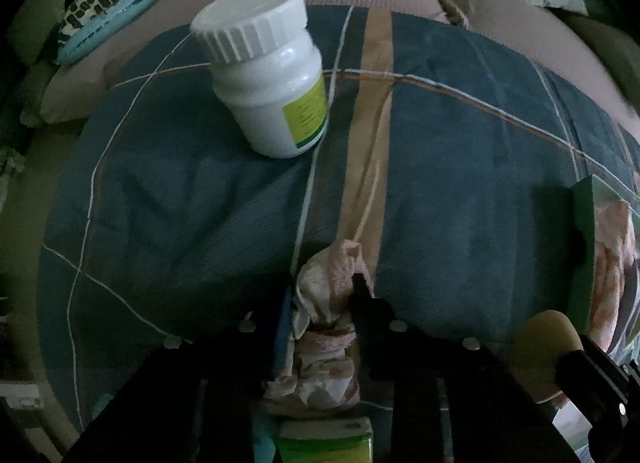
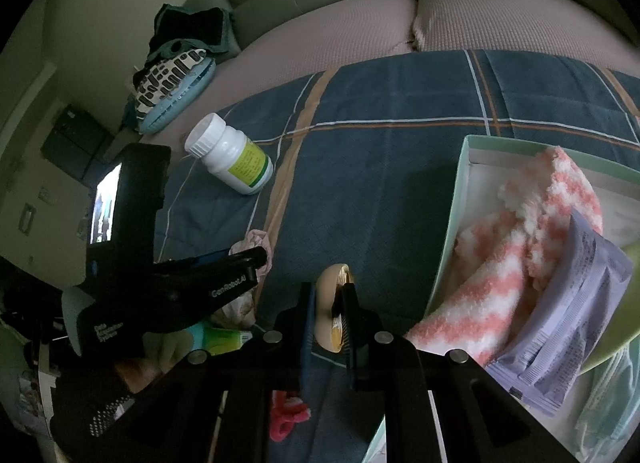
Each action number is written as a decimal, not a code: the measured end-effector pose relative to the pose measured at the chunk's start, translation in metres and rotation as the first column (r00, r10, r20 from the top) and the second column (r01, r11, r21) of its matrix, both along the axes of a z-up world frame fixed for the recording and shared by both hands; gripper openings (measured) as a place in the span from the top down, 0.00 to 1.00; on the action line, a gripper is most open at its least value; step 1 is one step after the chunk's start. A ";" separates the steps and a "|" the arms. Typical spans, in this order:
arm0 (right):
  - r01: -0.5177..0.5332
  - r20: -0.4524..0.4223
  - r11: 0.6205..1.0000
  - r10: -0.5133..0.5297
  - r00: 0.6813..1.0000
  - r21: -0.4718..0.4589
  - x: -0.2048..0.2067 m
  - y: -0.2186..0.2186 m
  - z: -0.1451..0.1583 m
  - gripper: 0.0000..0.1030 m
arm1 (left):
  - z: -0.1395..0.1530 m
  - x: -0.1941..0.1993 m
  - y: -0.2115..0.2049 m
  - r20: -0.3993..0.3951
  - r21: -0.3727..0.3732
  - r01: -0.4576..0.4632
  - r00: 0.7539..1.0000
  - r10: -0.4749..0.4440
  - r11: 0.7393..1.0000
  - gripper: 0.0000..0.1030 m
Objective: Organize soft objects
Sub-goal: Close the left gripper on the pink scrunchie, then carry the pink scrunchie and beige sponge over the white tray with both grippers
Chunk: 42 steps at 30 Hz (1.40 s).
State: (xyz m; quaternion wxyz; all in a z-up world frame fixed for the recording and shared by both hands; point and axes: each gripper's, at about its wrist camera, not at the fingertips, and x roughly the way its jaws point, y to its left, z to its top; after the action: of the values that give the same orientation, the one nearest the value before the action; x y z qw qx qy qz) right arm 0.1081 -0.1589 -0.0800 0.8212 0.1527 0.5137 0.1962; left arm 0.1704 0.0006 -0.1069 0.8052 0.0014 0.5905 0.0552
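Black tool [image 2: 326,295], perhaps silver-bolted

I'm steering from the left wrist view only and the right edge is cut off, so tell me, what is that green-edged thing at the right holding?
Observer: It is an open box holding a pink-and-white fuzzy sock, with a pale purple packet lying on the sock.
Operator: And the tan thing at my lower right?
Observer: A roll of tape, clamped between the fingers of the right hand-held gripper.
Operator: Anything below my camera I can't see?
Observer: A red scrunchie lies on the blanket under the right hand-held gripper.
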 end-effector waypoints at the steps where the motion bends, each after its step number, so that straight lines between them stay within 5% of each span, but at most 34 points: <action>1: 0.002 0.001 1.000 -0.002 1.000 0.001 0.000 0.000 0.000 0.87 | 0.001 0.000 0.000 0.006 -0.003 -0.001 1.000 0.001 1.000 0.76; 23: 0.067 0.031 0.998 -0.067 0.997 0.018 -0.003 -0.021 0.012 0.87 | 0.073 -0.020 0.008 0.244 -0.119 -0.001 0.969 0.030 0.993 0.79; 33: 0.132 0.138 0.991 -0.135 0.981 0.031 -0.017 -0.046 0.049 0.87 | 0.120 -0.039 -0.006 0.392 -0.143 0.053 0.920 0.007 0.988 0.79; 42: 0.291 0.243 0.956 -0.294 0.925 0.050 -0.036 -0.103 0.088 0.87 | 0.155 -0.058 -0.029 0.491 -0.155 0.135 0.870 -0.043 0.979 0.79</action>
State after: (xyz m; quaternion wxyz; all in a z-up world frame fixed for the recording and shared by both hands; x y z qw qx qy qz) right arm 0.0717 -0.2624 0.0076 0.8978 0.2071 0.3775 0.0924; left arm 0.1122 -0.0287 0.0483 0.9257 -0.0596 0.3716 -0.0383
